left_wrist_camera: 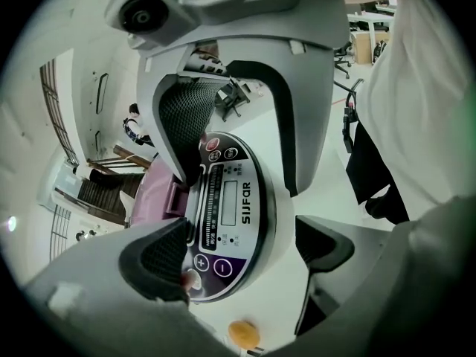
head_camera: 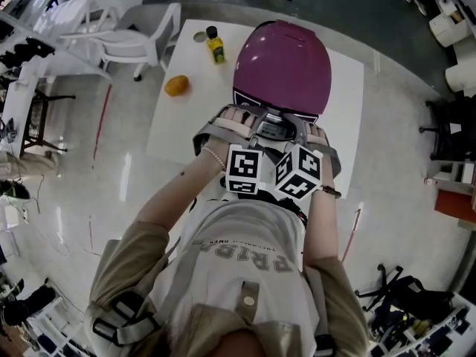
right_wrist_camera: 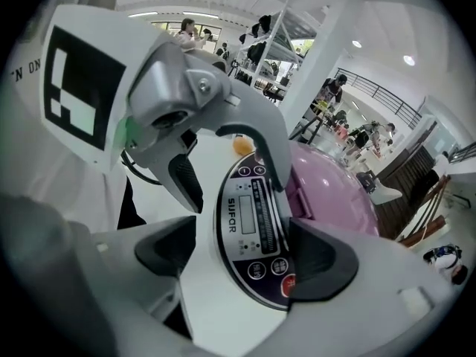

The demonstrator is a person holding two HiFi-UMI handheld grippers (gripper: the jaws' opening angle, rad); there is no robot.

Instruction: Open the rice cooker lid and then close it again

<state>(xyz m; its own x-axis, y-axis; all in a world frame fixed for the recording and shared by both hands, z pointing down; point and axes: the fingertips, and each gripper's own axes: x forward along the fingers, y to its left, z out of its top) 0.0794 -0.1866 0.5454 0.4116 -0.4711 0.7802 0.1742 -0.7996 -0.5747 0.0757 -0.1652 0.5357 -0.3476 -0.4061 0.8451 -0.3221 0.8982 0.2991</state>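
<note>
Left tongs and right tongs gape astride the rice cooker panel; table stretches leftward.

Glossy, smooth purple plastic on the rice cooker lid, just beyond the tips of both grippers. Shiny dark control panel seen between the jaws of the right gripper. Matt grey moulded plastic on the left gripper, with matt black, finely dimpled pads. Smooth matt white table beneath the grippers. Glossy, reflective floor around it. Soft pale cloth T-shirt behind them.
</note>
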